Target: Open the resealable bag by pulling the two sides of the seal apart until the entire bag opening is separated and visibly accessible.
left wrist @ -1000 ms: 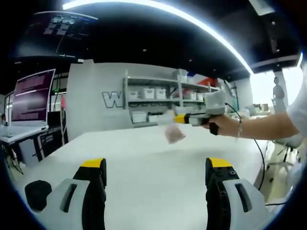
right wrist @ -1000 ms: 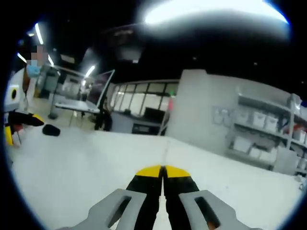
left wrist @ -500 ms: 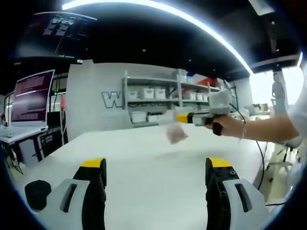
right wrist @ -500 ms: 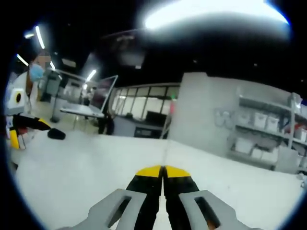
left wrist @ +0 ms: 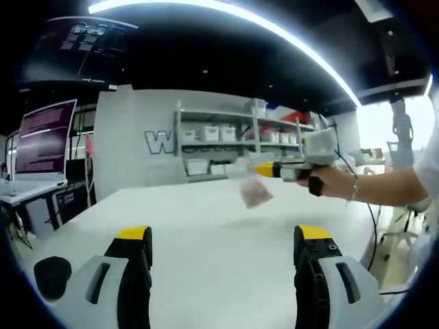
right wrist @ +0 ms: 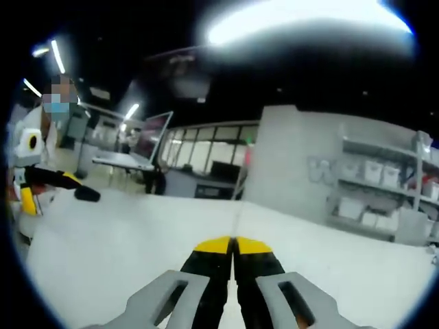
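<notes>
A small clear resealable bag with pinkish contents hangs above the white table. My right gripper comes in from the right of the left gripper view and is shut on the bag's top edge. In the right gripper view its yellow-tipped jaws are pressed together, and a thin pale line runs up from them. My left gripper stands open low over the table, well short of the bag, with nothing between its jaws. It also appears at the left edge of the right gripper view.
A small black object lies on the table by the left jaw, also seen as a dark shape. A monitor stands on a desk to the left. Shelves with white bins line the back wall. A person's forearm holds the right gripper.
In the left gripper view the right gripper and the hanging bag have drifted slightly right. The right gripper's camera has turned a little; its jaws stay shut. The left gripper stays open.
</notes>
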Available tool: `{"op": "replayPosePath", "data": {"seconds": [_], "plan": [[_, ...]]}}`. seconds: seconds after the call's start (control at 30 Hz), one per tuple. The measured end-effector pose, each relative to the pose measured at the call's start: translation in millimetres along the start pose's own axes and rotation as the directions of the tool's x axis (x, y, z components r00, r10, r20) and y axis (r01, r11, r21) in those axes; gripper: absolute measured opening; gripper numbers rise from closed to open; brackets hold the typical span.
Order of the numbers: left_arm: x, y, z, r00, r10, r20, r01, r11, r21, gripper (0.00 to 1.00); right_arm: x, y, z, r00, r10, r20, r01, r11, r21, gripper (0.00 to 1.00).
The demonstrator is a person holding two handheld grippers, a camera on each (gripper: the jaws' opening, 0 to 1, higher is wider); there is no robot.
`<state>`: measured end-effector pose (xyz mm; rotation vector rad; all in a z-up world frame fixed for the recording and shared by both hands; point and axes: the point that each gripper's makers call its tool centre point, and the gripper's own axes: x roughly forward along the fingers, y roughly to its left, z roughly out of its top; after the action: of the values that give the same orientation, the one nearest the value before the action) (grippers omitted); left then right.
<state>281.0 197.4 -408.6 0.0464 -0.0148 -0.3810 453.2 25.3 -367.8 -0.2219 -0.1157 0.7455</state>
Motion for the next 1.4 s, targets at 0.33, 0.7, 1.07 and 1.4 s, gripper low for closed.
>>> {"op": "replayPosePath", "data": {"seconds": [0.33,0.7,1.07,1.4], "plan": [[0.1,-3.1,1.4,1.000,-0.007,-0.001,0.007,1.000,0.002,0.83,-13.1,6.7,3.5,1.000,0.006,0.015,-0.006,1.000,0.000,0.00],[2.0,-9.9,0.9,1.000,-0.020,-0.006,0.020,1.000,0.003,0.83,-30.1,16.1,4.2,1.000,0.012,0.023,-0.012,1.000,-0.003,0.00],[3.0,-15.4,-0.3,0.999,-0.030,-0.012,0.030,1.000,0.004,0.82,-42.7,23.1,3.8,0.999,0.012,0.038,-0.013,1.000,0.018,0.00],[3.8,-17.0,-5.9,0.999,-0.032,-0.025,0.032,0.999,0.007,0.82,-57.1,35.7,7.0,0.998,0.021,0.063,-0.023,0.999,0.031,0.00]]}}
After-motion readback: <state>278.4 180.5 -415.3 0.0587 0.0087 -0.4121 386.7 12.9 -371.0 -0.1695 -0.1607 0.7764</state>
